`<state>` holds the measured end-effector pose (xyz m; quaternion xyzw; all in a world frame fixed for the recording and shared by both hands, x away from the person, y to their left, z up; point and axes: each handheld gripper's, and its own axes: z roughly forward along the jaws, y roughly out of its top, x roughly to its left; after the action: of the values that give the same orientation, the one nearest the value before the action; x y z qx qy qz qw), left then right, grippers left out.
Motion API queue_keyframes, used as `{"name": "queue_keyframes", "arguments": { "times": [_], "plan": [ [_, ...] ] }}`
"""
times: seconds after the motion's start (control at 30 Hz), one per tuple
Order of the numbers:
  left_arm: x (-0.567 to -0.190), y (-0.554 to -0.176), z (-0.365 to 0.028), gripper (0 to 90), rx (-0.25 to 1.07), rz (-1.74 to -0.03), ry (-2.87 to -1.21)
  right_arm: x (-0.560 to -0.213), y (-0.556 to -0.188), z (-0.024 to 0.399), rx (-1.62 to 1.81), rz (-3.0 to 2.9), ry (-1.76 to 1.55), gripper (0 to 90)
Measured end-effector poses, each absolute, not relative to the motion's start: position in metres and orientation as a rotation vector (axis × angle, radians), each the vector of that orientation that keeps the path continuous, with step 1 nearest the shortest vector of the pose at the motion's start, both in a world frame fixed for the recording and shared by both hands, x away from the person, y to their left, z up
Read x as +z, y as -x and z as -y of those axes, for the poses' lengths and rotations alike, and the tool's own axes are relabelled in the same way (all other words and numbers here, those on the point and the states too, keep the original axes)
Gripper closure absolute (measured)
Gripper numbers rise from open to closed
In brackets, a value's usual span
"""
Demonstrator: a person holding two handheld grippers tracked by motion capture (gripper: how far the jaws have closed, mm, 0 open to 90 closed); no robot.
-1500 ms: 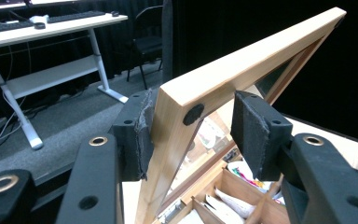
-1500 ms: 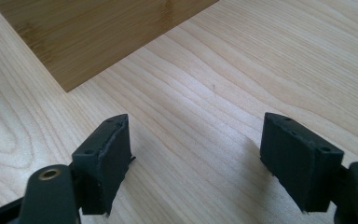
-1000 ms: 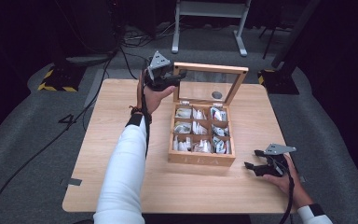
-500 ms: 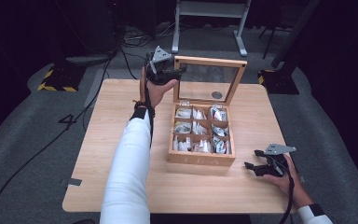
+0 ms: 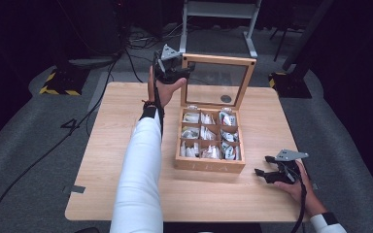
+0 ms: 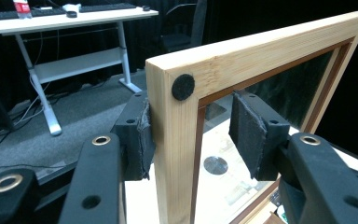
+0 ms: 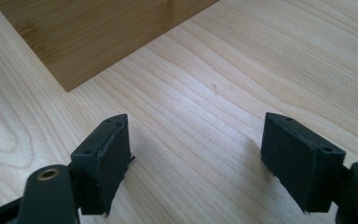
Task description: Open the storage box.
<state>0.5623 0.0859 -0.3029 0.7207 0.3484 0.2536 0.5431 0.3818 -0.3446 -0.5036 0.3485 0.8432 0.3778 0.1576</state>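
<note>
above table (image 5: 126,160), lid frame (image 6: 177,140) between left gripper (image 6: 191,135) pads.

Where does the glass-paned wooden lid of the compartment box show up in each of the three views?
High view: the lid stands raised at top centre, its left frame edge between the left gripper jaws.
Left gripper view: the lid's frame corner runs up the centre between the pads.
Right gripper view: the lid is not in it, just the box wall.
Shared landmark: the wooden table.
</note>
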Motion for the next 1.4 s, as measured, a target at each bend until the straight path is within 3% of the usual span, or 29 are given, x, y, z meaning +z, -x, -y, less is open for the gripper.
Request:
{"name": "queue_keyframes", "arguments": {
  "times": [0.23,1.4],
  "plan": [
    [-0.308,-0.569,-0.084,54.7,0.61,-0.866,-1.719,-0.504,-0.382,0.344,1.081,-2.412,-1.001,23.8],
    [-0.367,-0.587,-0.071,49.5,0.616,-1.005,-1.896,-0.504,-0.382,0.344,1.08,-2.413,-1.002,23.4]
  ]
}}
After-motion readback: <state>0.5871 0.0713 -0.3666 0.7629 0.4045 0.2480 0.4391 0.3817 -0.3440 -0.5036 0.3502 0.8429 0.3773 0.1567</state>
